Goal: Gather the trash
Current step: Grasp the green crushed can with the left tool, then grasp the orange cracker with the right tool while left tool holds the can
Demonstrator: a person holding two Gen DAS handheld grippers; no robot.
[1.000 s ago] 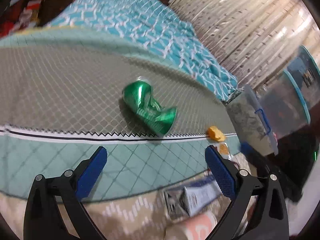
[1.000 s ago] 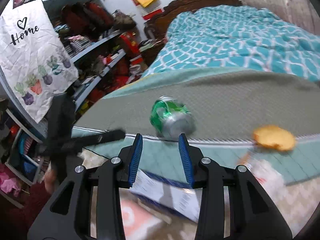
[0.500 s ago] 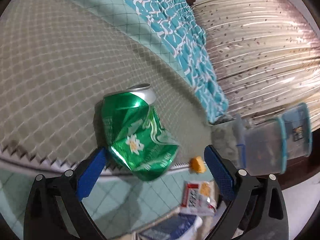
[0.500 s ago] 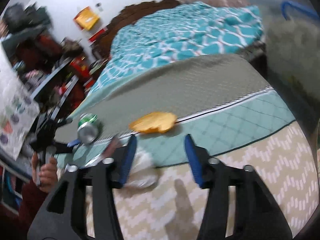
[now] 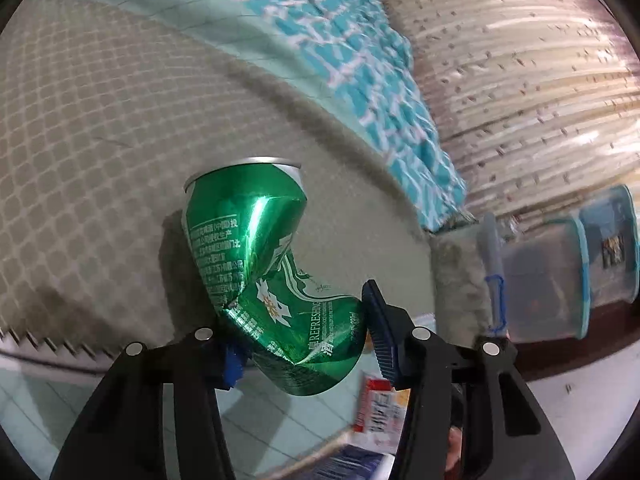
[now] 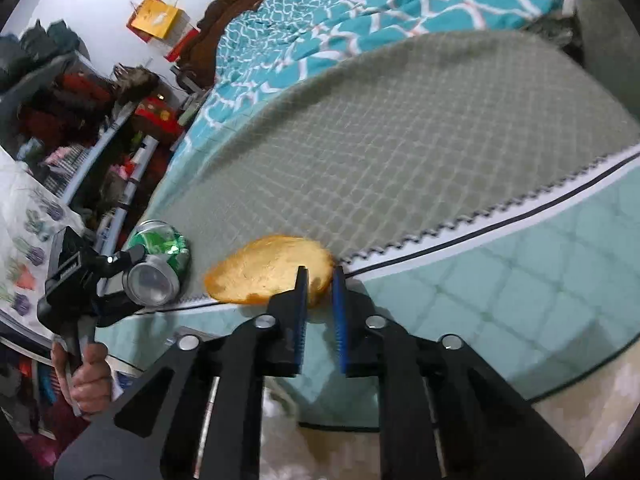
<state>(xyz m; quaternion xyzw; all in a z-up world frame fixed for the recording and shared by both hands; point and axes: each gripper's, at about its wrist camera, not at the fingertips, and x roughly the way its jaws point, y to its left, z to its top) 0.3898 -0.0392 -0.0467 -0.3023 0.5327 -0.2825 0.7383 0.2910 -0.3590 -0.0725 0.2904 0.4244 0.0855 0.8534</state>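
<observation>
My left gripper [image 5: 304,332] is clamped on the crushed green can [image 5: 264,256], low centre of the left view, both blue pads against its lower end. My right gripper [image 6: 320,300] sits bottom centre of its view, jaws nearly together around a narrow gap, tips at the edge of an orange peel [image 6: 268,272] (cannot tell if it's pinched). Beyond lies the grey quilted mat [image 6: 420,152]; teal patterned bedspread [image 6: 360,12] fills the top of the frame.
</observation>
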